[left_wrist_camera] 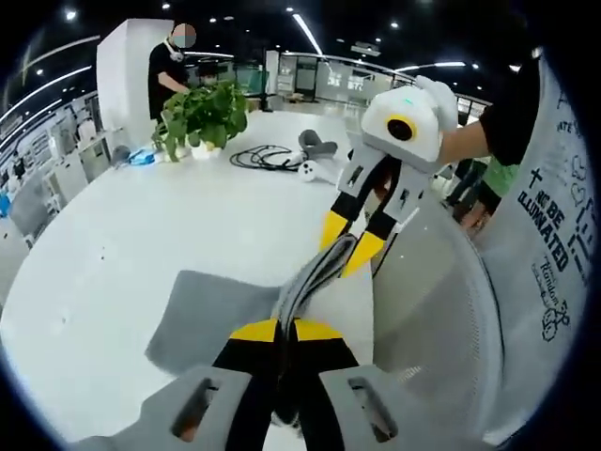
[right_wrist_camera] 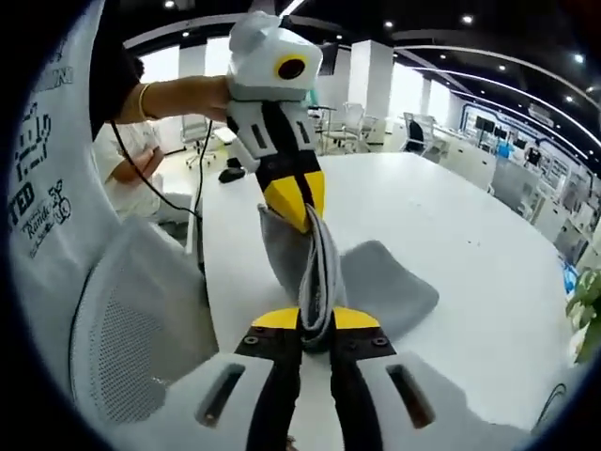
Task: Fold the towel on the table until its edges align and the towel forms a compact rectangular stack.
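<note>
Left gripper view: white table [left_wrist_camera: 141,244] carries the grey towel [left_wrist_camera: 211,315], one edge lifted; left gripper [left_wrist_camera: 286,331] and right gripper [left_wrist_camera: 354,249] both pinch it taut; white shirt [left_wrist_camera: 554,225] reads "ILLUMINATED"; potted plant [left_wrist_camera: 202,113] behind

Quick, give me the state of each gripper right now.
Left gripper: shut on the grey towel, holding its bunched edge up off the table.
Right gripper: shut on the same towel edge, a little further along.
</note>
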Available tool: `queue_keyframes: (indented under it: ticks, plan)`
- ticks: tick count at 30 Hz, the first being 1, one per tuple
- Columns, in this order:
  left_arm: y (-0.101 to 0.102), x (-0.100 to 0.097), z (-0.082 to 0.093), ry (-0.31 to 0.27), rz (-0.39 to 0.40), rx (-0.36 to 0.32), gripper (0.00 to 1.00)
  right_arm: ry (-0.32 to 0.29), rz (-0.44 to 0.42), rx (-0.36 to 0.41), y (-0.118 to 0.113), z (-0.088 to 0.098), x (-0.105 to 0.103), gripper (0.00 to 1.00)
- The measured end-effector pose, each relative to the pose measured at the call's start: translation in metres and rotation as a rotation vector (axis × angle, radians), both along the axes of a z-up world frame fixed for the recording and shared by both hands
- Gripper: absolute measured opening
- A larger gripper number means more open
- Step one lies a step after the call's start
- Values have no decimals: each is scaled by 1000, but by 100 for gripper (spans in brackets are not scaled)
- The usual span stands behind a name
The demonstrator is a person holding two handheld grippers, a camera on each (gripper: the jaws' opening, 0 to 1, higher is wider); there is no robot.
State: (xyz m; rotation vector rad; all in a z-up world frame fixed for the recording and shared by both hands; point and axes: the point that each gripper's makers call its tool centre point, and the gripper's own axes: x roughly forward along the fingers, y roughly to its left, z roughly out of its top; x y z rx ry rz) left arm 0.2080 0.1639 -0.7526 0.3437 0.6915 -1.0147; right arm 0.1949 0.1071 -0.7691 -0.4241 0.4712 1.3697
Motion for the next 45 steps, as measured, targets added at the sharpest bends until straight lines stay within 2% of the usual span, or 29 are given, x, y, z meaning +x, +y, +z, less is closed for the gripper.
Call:
queue_keyframes:
  ticks: [4, 7, 14, 17, 20, 27, 31, 39, 45]
  plan:
    - [4, 13, 9, -5, 0, -14, 4, 72, -47, 51, 4, 9, 17, 7]
    - [8, 23, 12, -2, 7, -38, 4, 86, -57, 69, 7, 14, 28, 7]
    - [14, 44, 3, 8, -2, -19, 4, 126, -97, 71, 15, 10, 59, 6]
    - [20, 54, -3, 18, 2, -16, 4, 177, -121, 103, 20, 9, 70, 6]
    - [26, 67, -7, 32, 17, -29, 4, 199, -134, 120, 24, 6, 82, 6]
    - [33, 93, -23, 61, 38, -29, 4, 249, -181, 146, 33, -8, 115, 6]
    - [39, 109, -33, 75, 63, -36, 4, 309, -237, 176, 38, -20, 135, 6]
    - [45, 128, -57, 99, 81, -22, 5, 340, -278, 177, 46, -43, 154, 5]
    - [51, 139, -74, 91, 104, -2, 5, 364, -306, 170, 51, -59, 165, 5]
